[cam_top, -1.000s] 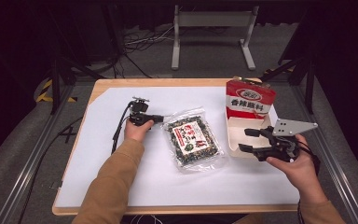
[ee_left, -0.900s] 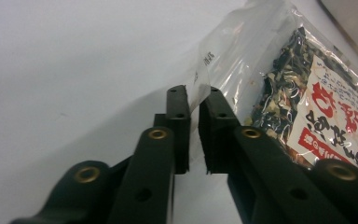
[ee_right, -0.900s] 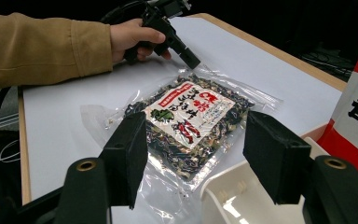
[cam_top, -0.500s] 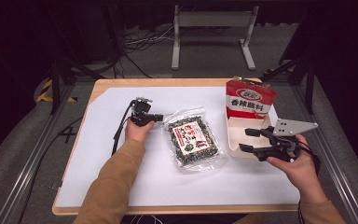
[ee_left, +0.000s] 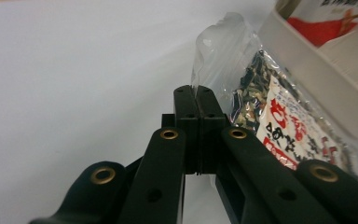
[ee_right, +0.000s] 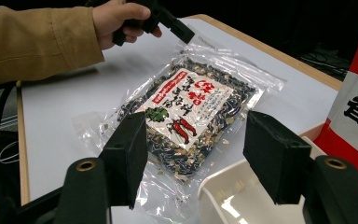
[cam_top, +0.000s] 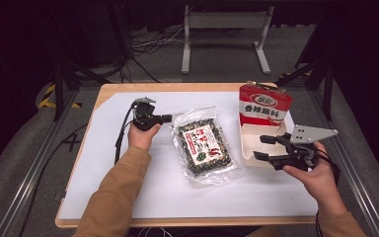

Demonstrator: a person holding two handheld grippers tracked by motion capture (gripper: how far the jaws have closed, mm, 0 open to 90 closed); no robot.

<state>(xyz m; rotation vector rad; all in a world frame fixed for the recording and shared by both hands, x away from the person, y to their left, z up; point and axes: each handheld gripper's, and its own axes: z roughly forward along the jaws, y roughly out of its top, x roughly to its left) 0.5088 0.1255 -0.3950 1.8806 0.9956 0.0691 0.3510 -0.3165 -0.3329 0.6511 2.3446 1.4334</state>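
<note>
— Packet? 
— Clear plastic packet [cam_top: 205, 144] of dark dried bits, white-and-red label, lying flat; top corner just beside the left gripper's [cam_top: 168, 118] tip. 
— And the carton? 
— Red-and-white carton [cam_top: 264, 109], open, by the right gripper [cam_top: 261, 147].

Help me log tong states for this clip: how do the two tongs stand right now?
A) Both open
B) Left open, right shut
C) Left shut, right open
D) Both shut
C: in the left gripper view the left tongs have their jaws pressed together beside the clear snack bag, while in the right gripper view the right tongs stand spread apart with nothing between them.
</note>
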